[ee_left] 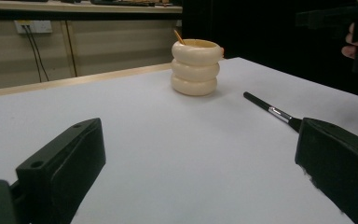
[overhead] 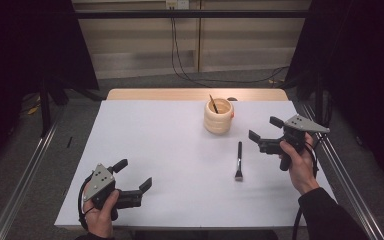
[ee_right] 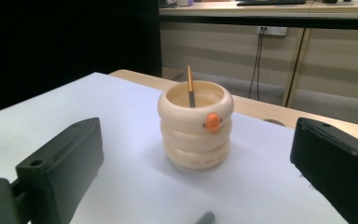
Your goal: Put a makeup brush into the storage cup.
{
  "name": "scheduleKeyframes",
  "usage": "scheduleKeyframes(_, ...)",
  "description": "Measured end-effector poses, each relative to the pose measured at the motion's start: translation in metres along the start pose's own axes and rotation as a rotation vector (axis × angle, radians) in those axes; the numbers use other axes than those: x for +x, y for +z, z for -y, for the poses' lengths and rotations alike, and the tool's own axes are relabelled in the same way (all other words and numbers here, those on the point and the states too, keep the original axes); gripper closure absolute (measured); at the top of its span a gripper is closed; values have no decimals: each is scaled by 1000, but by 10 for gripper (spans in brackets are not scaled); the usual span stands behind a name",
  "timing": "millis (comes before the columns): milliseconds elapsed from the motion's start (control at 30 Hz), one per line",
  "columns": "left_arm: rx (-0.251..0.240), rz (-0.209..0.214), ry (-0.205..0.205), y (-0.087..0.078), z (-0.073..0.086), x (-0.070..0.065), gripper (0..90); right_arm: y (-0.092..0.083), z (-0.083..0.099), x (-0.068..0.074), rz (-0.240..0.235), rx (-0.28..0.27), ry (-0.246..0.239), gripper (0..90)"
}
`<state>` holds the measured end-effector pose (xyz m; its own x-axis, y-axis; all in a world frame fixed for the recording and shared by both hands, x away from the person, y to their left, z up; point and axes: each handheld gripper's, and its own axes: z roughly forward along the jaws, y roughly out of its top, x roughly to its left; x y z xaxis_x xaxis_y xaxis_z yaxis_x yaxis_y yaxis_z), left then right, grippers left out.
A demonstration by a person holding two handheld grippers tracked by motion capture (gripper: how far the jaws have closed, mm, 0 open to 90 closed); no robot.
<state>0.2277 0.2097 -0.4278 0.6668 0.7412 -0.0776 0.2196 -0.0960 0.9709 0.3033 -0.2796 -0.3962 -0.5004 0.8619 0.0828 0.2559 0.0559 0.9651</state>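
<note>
A person is holding a two-jaw gripper in each hand over a white table (overhead: 170, 150). In the high view the left gripper (overhead: 135, 176) is sitting in the lower left of the frame, its jaws standing wide apart with nothing between them, and the hand (overhead: 100, 212) around its handle is coming up from the bottom edge. The right gripper (overhead: 265, 130) is hovering at the right of the frame, a little above centre, jaws likewise spread apart and gripping nothing, pointing toward the middle of the table.

A black brush (overhead: 239, 160) is lying flat on the table just right of centre, lengthwise up the frame with its broader head at the lower end. It is lying near the right gripper, to its lower left, but apart from it, and well apart from the left gripper.

A cream ringed cup (overhead: 218, 116) is standing upright in the upper centre of the high view, beyond the brush. A thin stick (overhead: 213, 104) is leaning inside it, tip rising above the rim. In the right gripper view the cup (ee_right: 196, 123) is sitting in the centre between the two black jaws, showing a small orange knob (ee_right: 213, 121) on its front. In the left gripper view the brush (ee_left: 270, 109) is running diagonally at centre right, toward the right-hand jaw.
</note>
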Motion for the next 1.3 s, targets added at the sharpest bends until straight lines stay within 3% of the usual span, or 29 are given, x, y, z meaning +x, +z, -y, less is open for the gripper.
scheduleKeyframes(733,-18,-40,-16,-5,0,3,17,-70,44,9,55,11,91,11)
scheduleKeyframes(1133,-24,-50,-17,-10,2,8,17,-100,59,22,78,17,82,10)
scheduleKeyframes(1300,-25,-46,-10,-11,2,8,17,-108,67,24,84,4,52,10)
